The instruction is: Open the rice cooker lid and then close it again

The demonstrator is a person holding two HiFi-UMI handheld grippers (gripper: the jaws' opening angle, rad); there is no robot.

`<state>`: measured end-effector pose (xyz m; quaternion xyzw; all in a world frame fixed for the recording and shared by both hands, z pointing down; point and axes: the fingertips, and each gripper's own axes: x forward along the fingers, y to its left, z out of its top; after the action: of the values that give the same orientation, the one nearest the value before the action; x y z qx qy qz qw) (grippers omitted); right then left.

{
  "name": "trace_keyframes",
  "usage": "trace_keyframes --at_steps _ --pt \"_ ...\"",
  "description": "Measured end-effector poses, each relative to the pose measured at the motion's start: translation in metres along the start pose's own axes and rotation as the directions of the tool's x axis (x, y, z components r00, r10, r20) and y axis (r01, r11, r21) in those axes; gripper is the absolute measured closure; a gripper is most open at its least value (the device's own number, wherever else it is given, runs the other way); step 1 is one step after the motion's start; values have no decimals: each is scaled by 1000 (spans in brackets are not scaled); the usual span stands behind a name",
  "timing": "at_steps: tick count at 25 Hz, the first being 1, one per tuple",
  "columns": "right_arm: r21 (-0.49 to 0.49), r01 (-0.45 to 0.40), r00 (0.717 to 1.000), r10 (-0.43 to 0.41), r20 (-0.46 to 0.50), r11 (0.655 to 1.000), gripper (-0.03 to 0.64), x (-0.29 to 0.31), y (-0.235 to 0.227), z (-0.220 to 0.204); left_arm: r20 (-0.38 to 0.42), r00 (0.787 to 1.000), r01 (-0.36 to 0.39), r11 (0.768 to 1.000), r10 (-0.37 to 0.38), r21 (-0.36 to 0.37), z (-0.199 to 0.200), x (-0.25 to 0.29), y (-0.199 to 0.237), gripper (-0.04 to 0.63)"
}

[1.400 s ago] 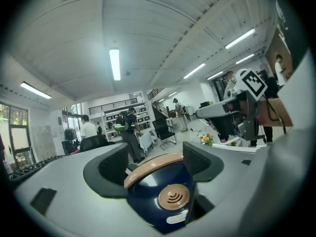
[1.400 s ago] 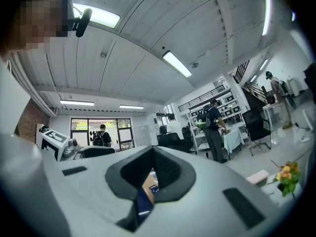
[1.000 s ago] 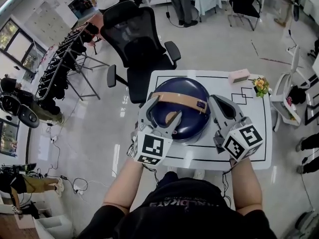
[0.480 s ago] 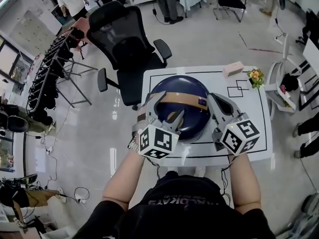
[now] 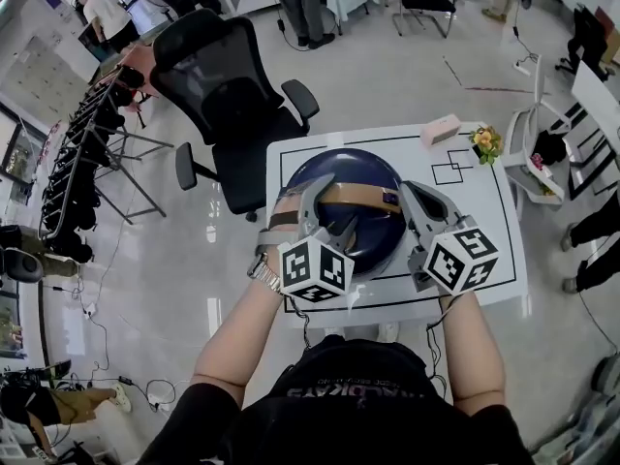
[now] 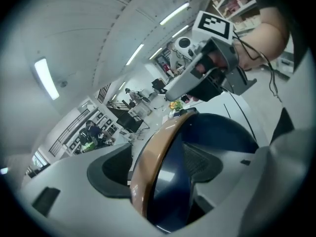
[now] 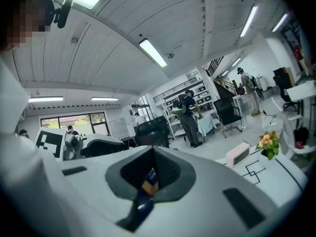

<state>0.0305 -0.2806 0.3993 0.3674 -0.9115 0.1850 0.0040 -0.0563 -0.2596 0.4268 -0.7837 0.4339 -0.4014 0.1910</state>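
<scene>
Rice cooker (image 5: 360, 168): was set on the surface (image 5: 484, 235), lid down.
Left hand-held gripper (image 5: 325, 213): jaws were spread astride the tan handle (image 5: 360, 200).
Right hand-held gripper (image 5: 417, 198): jaws were pressed together.

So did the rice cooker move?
No. The rice cooker stays on the same spot of the white table, just as far from the pink box; only the camera shifted.

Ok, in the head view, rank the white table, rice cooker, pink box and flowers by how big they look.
1. white table
2. rice cooker
3. pink box and flowers: both small and much alike at the table's far side, so I won't rank them.
</scene>
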Motion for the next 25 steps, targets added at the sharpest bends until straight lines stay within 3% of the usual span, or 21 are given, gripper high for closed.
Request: trace_keyframes --at_steps 2,8,15,25 --pt "6 11 1000 -11 -6 1000 615 1 0 -3 2 1000 3 999 -3 43 3 3 0 286" --pt "6 34 999 -34 -20 999 615 6 0 -7 40 998 35 999 -37 36 11 9 -2 324" --pt "11 64 997 -63 -51 998 615 11 -2 -18 37 996 76 992 -80 104 12 15 -7 356" --pt "34 95 995 -94 -31 995 615 12 -6 -21 17 999 43 973 -48 227 9 30 -6 402"
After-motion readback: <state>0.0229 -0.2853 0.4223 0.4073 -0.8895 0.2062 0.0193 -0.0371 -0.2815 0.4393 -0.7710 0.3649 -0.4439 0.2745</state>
